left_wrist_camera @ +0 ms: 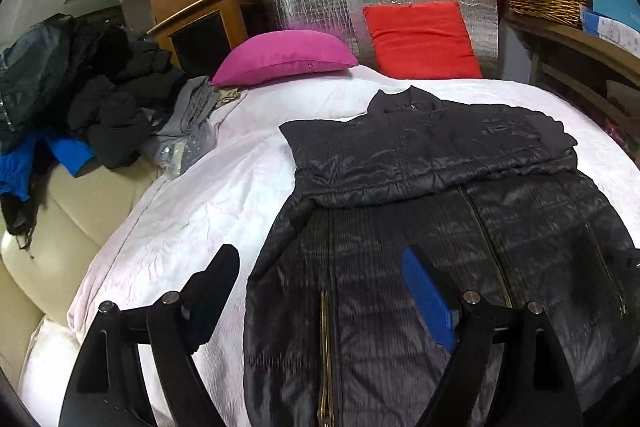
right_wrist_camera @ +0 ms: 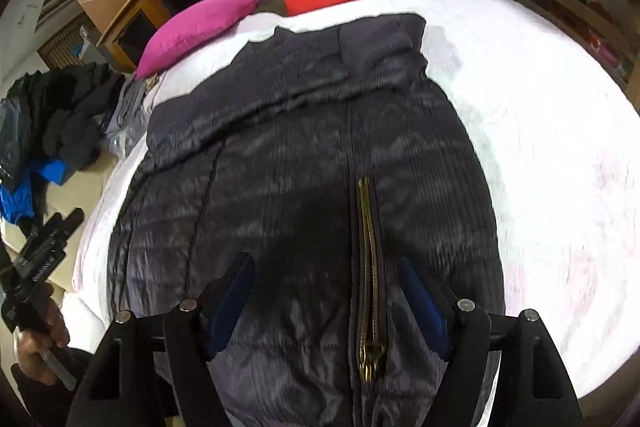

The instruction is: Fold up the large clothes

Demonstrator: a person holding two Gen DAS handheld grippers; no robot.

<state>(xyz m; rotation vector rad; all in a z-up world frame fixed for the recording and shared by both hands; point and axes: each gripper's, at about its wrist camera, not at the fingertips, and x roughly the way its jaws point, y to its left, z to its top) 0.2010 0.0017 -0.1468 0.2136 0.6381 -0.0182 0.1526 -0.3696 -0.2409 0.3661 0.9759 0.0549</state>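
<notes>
Jacket hem cut off below frame; both claws spread, empty.

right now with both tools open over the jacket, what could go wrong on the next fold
1. The jacket looks slick and puffy, so a shallow pinch by the right tool could slip off.
2. The left tool straddles the jacket's edge; it may grab the white cover too.
3. The sleeves already folded across the chest could slide apart when the hem lifts.
</notes>
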